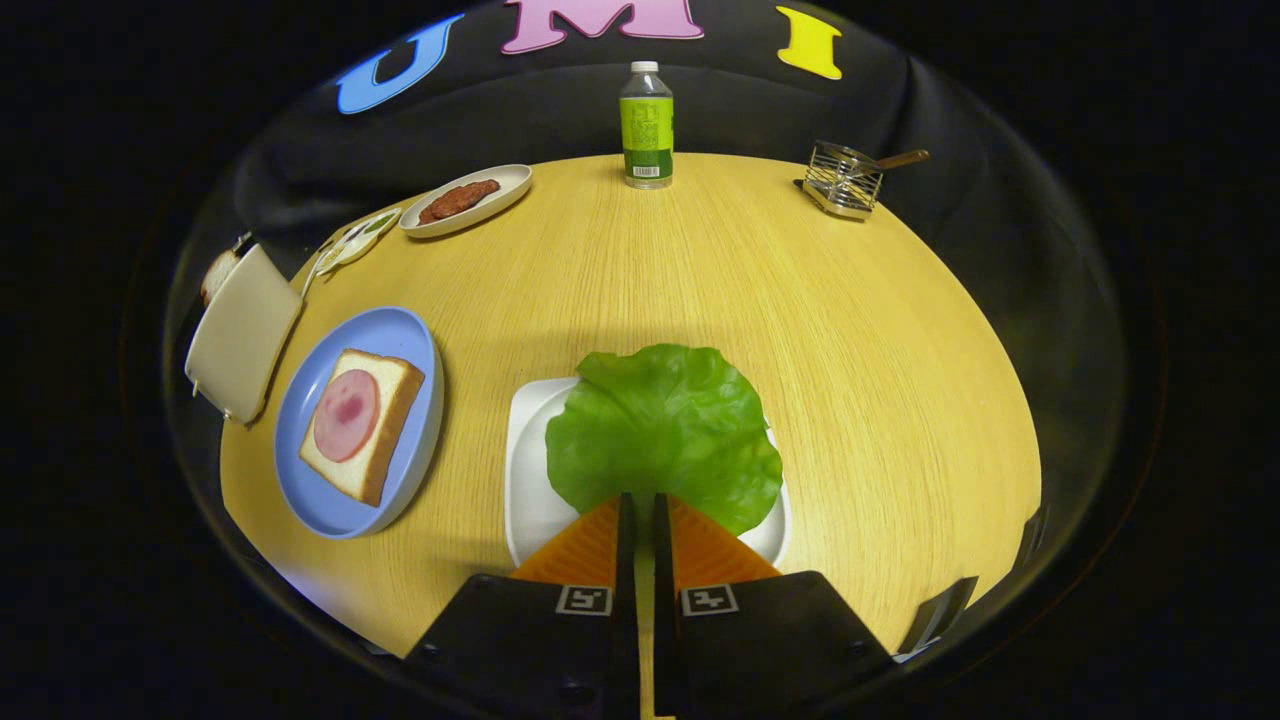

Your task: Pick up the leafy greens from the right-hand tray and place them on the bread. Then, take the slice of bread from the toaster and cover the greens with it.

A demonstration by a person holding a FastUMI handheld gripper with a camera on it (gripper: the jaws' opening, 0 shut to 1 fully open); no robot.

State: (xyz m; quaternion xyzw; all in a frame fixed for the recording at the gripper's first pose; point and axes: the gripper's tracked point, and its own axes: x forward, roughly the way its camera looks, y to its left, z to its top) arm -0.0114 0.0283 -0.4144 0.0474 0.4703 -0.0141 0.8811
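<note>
Pinching the greens (pixel 664 432) at their near edge, the tool (pixel 645 510) is clamped over the white tray (pixel 527 470); bread (pixel 362 425) lies at nine o'clock, toaster (pixel 240 335) beyond.

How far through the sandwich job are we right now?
Early. The gripper has its fingers nearly closed on the near edge of the lettuce leaf, which lies over the white tray. Left to do: lay it on the ham-topped bread on the blue plate, then cover it with the slice from the toaster.
</note>
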